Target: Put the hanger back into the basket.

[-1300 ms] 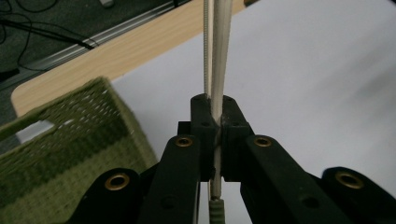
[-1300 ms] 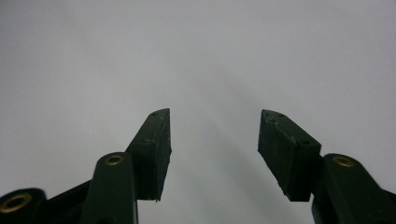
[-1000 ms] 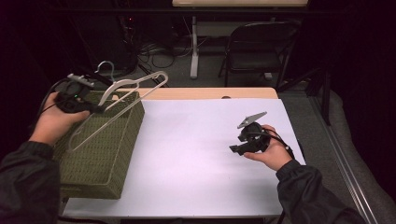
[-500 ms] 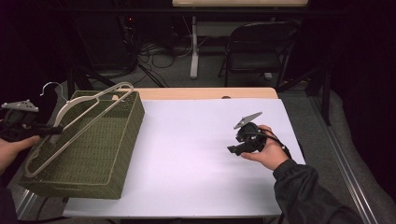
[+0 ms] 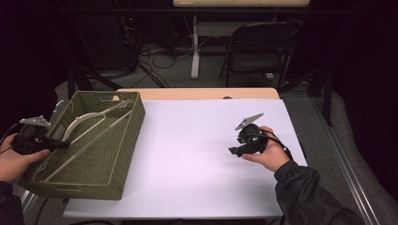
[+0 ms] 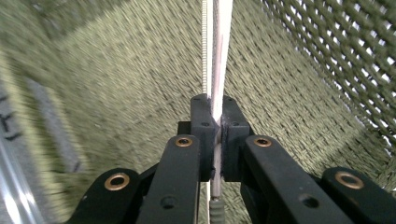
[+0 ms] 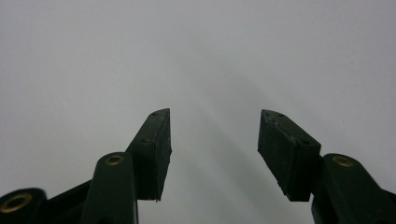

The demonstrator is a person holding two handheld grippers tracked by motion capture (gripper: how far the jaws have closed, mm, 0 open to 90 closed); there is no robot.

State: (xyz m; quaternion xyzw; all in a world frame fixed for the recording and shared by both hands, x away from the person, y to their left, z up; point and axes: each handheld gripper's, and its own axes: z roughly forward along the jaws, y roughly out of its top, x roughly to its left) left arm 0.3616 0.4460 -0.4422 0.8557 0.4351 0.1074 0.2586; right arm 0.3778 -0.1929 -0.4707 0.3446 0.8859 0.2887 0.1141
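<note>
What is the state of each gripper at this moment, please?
Left gripper: closed on the white hanger, inside the green basket.
Right gripper: open, holding nothing, above the white table.

- Left hand: cut off by the left edge of the high view; the forearm runs out of frame at the lower left corner.
- Hanger: in the left gripper view both ends run out of frame, above and below the left tongs; its overall shape cannot be read there.
- Basket: the weave is motion-blurred left of the hanger, sharper to the right of it.
- Right tongs: too small in the high view to judge the jaw gap.
- Desk: its near edge is partly covered by the right sleeve.
</note>
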